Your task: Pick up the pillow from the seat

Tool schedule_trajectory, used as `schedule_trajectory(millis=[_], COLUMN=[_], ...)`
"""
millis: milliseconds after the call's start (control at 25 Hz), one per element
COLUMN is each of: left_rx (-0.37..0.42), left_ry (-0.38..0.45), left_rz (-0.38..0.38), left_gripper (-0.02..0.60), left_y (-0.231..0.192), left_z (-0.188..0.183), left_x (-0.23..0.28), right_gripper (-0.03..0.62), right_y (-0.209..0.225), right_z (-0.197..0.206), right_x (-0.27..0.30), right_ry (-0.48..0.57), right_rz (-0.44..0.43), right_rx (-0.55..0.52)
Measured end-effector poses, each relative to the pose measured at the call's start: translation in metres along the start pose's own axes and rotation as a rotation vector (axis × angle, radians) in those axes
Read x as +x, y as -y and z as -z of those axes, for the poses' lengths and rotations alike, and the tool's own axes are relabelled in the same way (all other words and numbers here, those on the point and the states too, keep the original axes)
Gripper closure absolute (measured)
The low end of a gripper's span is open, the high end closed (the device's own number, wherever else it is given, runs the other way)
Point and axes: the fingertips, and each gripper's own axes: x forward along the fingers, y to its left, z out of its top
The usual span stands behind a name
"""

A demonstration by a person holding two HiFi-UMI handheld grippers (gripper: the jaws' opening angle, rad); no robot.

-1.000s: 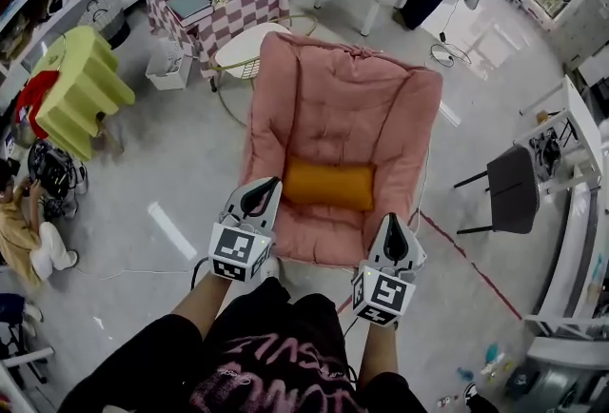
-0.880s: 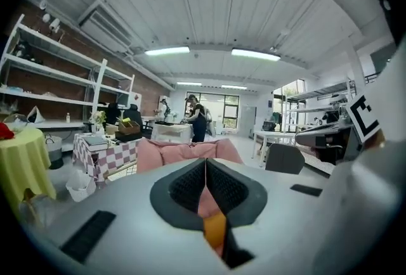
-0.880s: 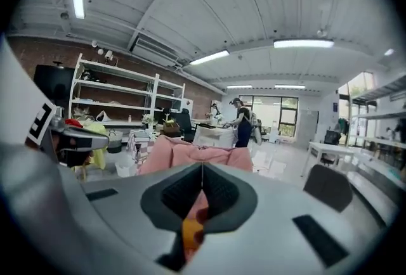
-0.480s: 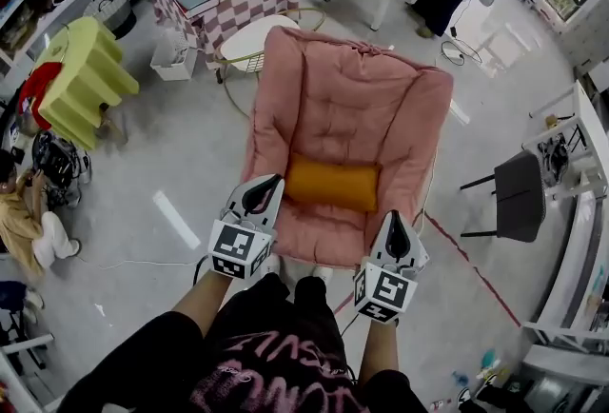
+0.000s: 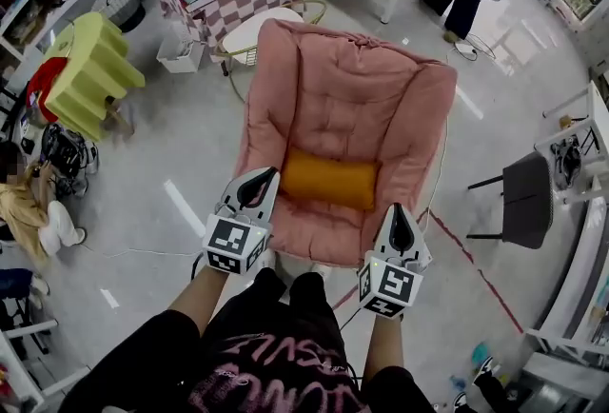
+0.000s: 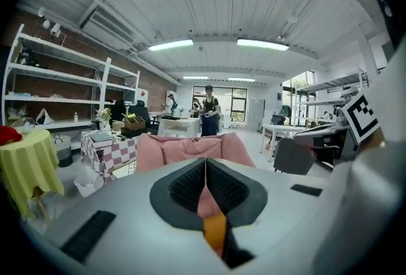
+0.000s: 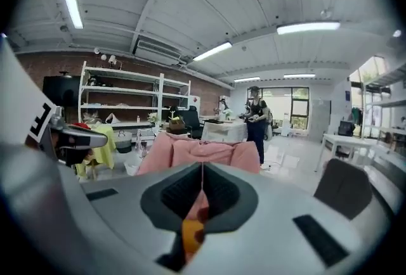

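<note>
On the pink chair [image 5: 347, 107] lies the orange pillow [image 5: 327, 179], untouched.

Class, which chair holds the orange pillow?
The big pink padded chair, with the pillow on its seat, not the smaller dark chair to its right.

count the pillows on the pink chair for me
1. The orange pillow lies crosswise on the seat of the pink chair, near its front edge. The whole seat shows in the head view, so none looks hidden.
</note>
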Motion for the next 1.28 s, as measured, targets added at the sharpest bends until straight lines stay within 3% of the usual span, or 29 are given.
schedule_trajectory(millis=[560,1280], left_rx=[0.006,-0.054], left_ry=[-0.062,-0.198], left_rz=[-0.015,-0.028], left_gripper=[0.568,0.568], left_y=[0.01,-0.002], left_z=[0.025,0.104], left_x=[0.042,0.092], right_gripper=[0.572,0.572], right_y=[0.018,0.019], right_z=[0.024,0.102], right_x=[0.037,0.097], right_ry=[-0.027,-0.17], right_rz=[-0.035,-0.087], right_rx=[-0.025,-0.007])
